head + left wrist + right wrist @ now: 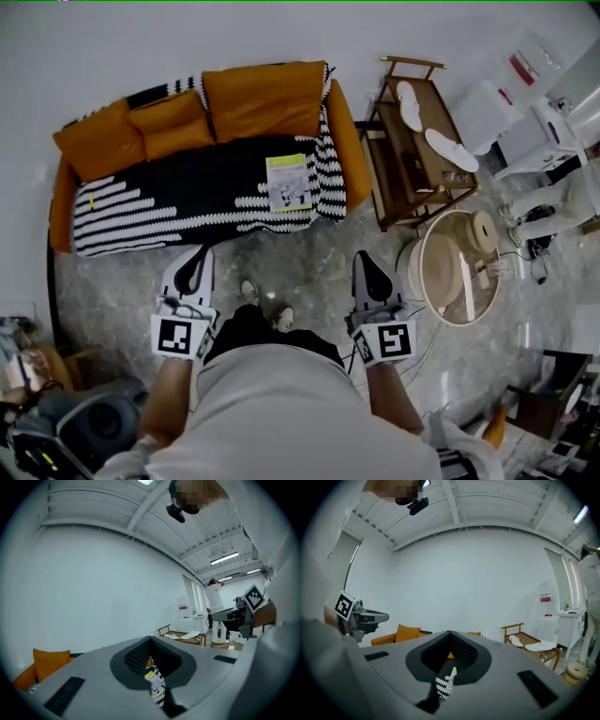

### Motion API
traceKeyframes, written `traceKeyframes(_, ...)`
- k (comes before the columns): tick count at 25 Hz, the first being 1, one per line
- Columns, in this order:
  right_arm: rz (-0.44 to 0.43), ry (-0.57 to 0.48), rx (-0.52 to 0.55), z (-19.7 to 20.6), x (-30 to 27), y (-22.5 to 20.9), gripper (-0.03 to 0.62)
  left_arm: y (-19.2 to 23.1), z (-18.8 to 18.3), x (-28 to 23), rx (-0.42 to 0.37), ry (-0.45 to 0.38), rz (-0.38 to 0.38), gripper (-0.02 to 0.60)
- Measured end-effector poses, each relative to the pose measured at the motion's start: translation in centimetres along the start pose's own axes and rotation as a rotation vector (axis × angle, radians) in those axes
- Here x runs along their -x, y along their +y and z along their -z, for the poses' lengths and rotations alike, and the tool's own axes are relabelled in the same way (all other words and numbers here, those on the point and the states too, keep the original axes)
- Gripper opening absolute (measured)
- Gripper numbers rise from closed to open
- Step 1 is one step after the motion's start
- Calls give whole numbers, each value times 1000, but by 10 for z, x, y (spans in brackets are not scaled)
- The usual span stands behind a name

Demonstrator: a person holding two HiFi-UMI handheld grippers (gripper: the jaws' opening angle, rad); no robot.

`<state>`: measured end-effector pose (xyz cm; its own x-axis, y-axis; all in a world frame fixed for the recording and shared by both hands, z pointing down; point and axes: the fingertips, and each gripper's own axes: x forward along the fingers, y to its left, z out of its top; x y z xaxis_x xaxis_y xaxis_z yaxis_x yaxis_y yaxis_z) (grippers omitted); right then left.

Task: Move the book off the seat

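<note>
Left gripper [199,251] and right gripper [364,257] fingers [371,274] sit closed, well short of the book [289,182].

Orange sofa [348,141], black-and-white striped throw [178,195], yellow-white book [289,182]

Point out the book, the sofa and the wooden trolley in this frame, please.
book [289,182]: head view, middle of its cover.
sofa [265,98]: head view, larger orange back cushion.
wooden trolley [436,111]: head view, bare part of its top tray.

White-and-yellow book [289,182] flat on the striped sofa seat [187,202], near its right end
</note>
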<state>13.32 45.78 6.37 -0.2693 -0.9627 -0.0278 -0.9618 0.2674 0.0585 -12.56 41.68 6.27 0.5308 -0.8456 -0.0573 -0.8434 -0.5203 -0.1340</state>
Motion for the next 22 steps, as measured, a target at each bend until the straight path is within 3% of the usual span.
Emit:
traceKeyframes(7,19,64,-9,13,-39,-9,21,21,29,-46,44,60,44,17)
traceKeyframes(12,34,137,-8,19,-76,-19,21,36,31,-105,82,31,90,17)
traceKeyframes(22,49,161,38,-16,-203,-25,21,121,23,-210,150,-7,122,17)
